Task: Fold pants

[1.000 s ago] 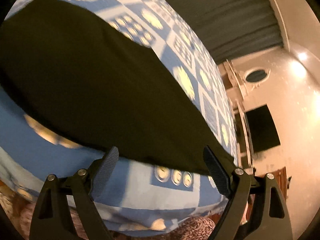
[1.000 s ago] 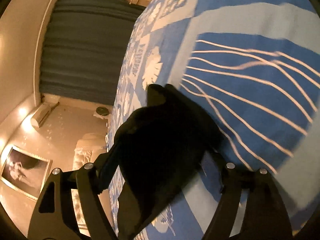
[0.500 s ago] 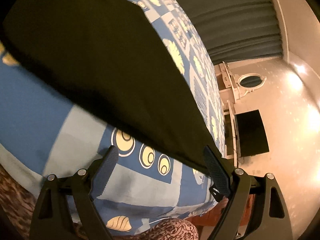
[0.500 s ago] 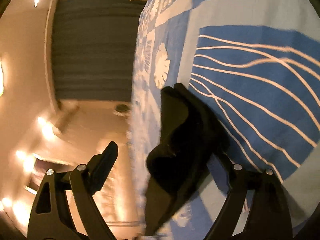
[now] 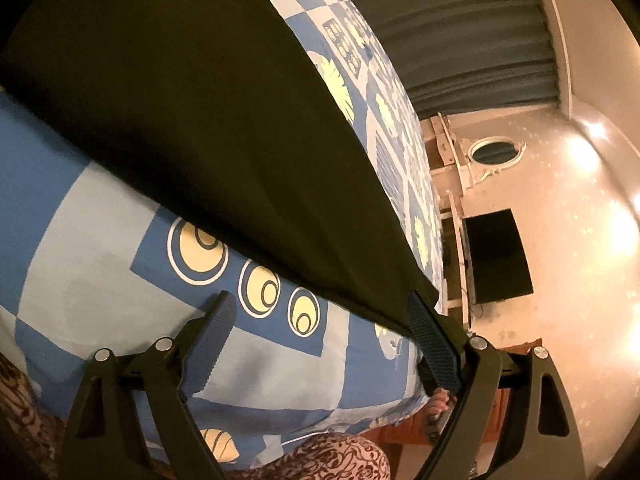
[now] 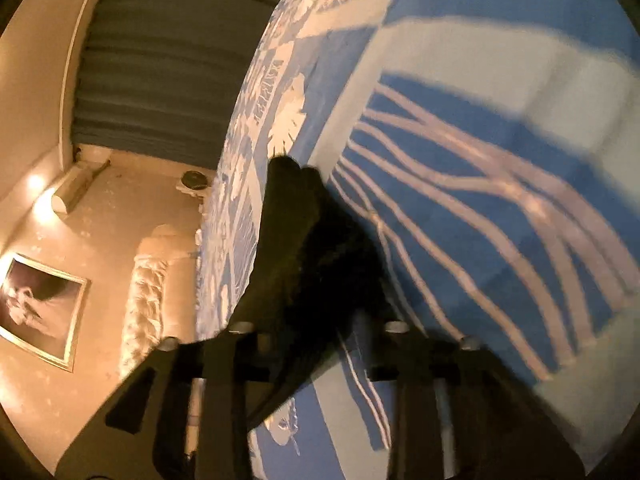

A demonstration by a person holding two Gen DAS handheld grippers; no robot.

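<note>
where the left wrist view is taken first, one pair of black pants (image 5: 208, 120) is seen spread flat on the blue patterned bed (image 5: 100, 248), its corner beside one finger of the left gripper (image 5: 320, 324), whose fingers are spread and hold nothing. in the right wrist view, the right gripper (image 6: 316, 332) is clenched on a bunched fold of pants (image 6: 304, 248). the cloth is judged soft, light and limp, best pinched at hems or corners.

Home bedroom. Bed with blue patterned bedspread (image 5: 100, 220), tufted headboard (image 6: 148, 292), dark pleated curtains (image 5: 460, 28), wall-mounted TV (image 5: 498, 256), oval mirror (image 5: 496, 151), framed portrait (image 6: 38, 308), air conditioner (image 6: 74, 192) high on wall, warm wall lighting.
</note>
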